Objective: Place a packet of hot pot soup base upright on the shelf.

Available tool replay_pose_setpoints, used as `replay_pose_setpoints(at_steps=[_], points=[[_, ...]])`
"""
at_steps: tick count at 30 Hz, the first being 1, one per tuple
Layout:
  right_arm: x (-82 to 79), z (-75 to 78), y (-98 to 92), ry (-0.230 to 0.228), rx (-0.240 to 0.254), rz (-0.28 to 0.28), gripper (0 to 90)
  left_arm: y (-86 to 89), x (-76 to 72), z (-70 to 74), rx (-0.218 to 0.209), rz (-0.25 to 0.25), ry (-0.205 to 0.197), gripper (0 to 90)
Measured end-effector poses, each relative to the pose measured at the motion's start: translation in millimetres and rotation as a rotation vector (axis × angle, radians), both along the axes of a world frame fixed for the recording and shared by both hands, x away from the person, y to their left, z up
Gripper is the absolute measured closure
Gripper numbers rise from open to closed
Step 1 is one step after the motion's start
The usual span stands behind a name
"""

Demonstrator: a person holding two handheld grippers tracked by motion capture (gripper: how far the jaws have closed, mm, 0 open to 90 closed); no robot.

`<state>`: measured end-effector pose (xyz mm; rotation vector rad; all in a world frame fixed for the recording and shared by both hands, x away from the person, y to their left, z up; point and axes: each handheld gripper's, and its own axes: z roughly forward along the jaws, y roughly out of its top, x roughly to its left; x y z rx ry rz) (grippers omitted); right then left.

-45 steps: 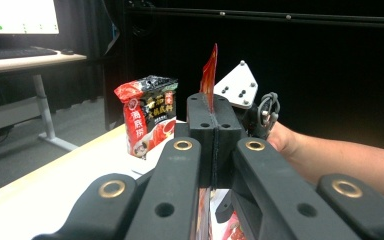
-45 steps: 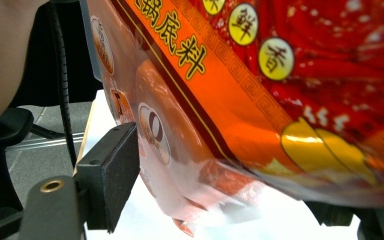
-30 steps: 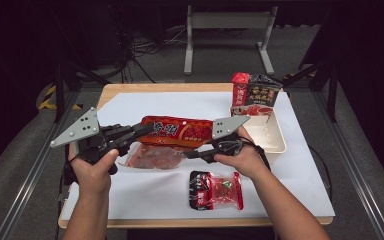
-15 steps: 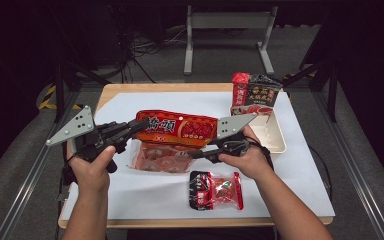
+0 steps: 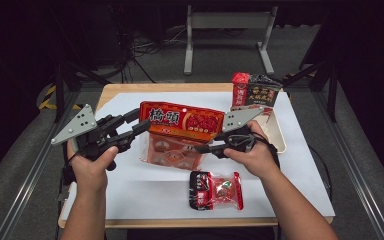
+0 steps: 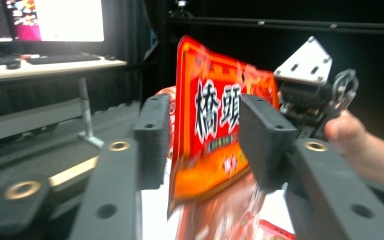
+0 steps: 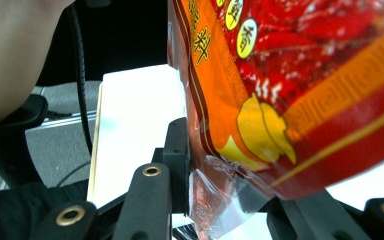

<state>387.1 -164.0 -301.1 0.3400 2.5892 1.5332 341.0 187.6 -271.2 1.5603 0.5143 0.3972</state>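
– Claw on the left (image 5: 139, 122), jaws just sprung apart to roughly half spread, letting go of the red pouch (image 5: 182, 121)!

– Still straddling it, though?

– Straddling, yes. Pouch edge standing between the two black pads (image 6: 152, 135), not pinched, with a clear gap on one side.

– And up off the worktop (image 5: 300, 180), compared with a second back?

– Up and upright. Lying low over the clear packet (image 5: 172, 152) a second ago, hanging above it now, label towards the high view.

– Carried by what, then?

– Right claw (image 5: 207, 148), clamped on the pouch's lower corner, with the clear seal strip nipped between its jaws.

– Meaning?

– Looks like a handover completed. Whole weight apparently on the right side, left free to back off or take a fresh bite elsewhere.

– Risk?

– One-corner hold on a floppy bag, so likely to swing or sag. Worth a steady wrist.

– Elsewhere?

– Small red sachet (image 5: 216, 190) flat near the front edge, well apart. Beige tray (image 5: 277, 142) off to the right, two boxes (image 5: 255, 92) standing at its far end, untouched.
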Motion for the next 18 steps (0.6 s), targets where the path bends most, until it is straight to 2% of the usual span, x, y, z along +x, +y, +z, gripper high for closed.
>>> replay_pose_setpoints(at_steps=[1, 2, 6, 9, 18], points=[[0.6, 2.0, -3.3, 0.005, 0.002, -0.012, 70.8, 0.0, 1.1, -0.5, 0.01, 0.005, 0.005, 51.6], [1.3, 5.9, -9.0, 0.006, 0.009, -0.028, 70.8, -0.1, 2.2, -1.2, 0.02, 0.014, 0.008, 46.5], [2.2, 15.0, -19.9, -0.002, 0.02, -0.059, 70.8, -0.5, 6.5, -4.6, 0.058, 0.042, 0.027, 42.0], [3.2, 22.6, -28.5, -0.005, 0.026, -0.087, 70.8, -1.0, 10.3, -7.4, 0.084, 0.055, 0.067, 41.2], [7.3, 38.4, -50.0, -0.005, 0.021, -0.168, 70.8, -0.5, 18.4, -14.7, 0.117, 0.084, 0.127, 37.5]])
